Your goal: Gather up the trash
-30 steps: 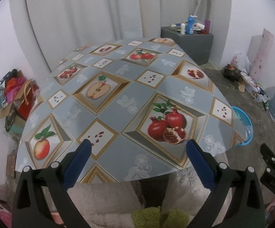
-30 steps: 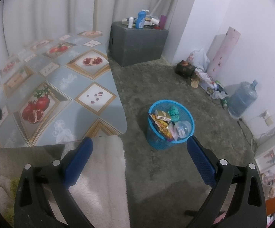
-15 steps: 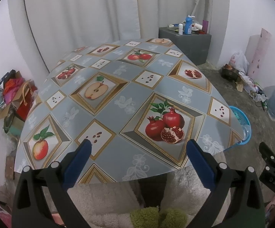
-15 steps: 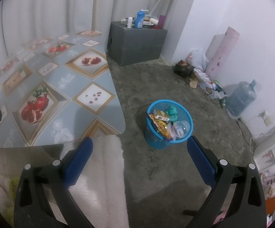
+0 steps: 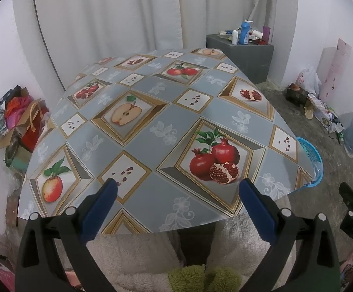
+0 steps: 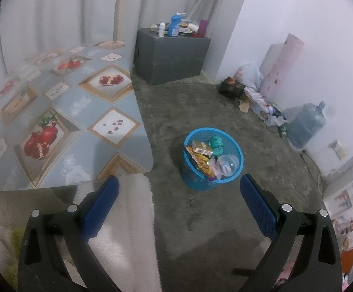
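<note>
From the left wrist, the left gripper (image 5: pixel 176 192) hangs spread and empty over the bare table (image 5: pixel 152 112). From the right wrist, the right gripper (image 6: pixel 178 189) gapes empty above the blue basket (image 6: pixel 237 168) on the floor, holding the trash (image 6: pixel 208 155): wrappers and a carton, probably light, crushable, pinched at an edge.

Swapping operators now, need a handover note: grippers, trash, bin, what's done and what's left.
Left gripper: open, empty, held over the near edge of the table.
Right gripper: open, empty, aimed at the floor near the bin.
Bin: blue mesh, on the floor just right of the table, holding a small box, wrappers, a clear plastic piece and a teal item.
Done: no trash shows on the tablecloth.
Left: probably nothing on the table; loose clutter lies by the far wall, unclear whether it counts.
</note>
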Demonstrator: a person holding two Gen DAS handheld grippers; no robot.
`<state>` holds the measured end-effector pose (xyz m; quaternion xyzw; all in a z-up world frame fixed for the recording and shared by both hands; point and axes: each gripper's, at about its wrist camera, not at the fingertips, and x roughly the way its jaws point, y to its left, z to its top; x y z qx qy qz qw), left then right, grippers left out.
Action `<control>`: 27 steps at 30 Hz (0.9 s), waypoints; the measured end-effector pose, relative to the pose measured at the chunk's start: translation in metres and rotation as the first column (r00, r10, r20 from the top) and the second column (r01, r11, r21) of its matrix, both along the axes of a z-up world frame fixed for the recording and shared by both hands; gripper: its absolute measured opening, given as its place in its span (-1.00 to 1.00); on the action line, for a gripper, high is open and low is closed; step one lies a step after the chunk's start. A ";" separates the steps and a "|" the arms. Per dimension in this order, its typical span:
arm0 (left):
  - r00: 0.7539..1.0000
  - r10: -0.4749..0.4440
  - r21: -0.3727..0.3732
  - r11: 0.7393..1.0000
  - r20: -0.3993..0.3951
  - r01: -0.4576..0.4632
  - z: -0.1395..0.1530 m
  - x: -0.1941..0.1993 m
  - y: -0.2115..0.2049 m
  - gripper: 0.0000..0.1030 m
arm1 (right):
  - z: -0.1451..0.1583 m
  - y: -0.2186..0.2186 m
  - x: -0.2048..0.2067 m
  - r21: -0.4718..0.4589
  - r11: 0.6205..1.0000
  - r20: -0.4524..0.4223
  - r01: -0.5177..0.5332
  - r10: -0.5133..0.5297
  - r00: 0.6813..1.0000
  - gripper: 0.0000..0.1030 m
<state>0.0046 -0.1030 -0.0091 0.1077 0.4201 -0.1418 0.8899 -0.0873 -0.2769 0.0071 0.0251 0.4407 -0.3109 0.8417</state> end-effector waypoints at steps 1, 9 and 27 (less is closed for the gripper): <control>1.000 0.000 0.001 1.000 0.002 0.000 0.000 0.000 0.000 0.90 | 0.000 0.001 0.002 0.000 1.000 -0.001 0.000 0.000 1.000 0.85; 1.000 0.001 0.000 1.000 0.000 -0.001 -0.001 0.000 0.000 0.90 | 0.000 0.000 0.002 0.003 1.000 -0.002 -0.006 0.006 1.000 0.85; 1.000 0.000 0.000 1.000 0.000 0.000 0.000 0.000 0.001 0.90 | -0.001 0.004 0.006 0.003 1.000 -0.002 -0.013 0.013 1.000 0.85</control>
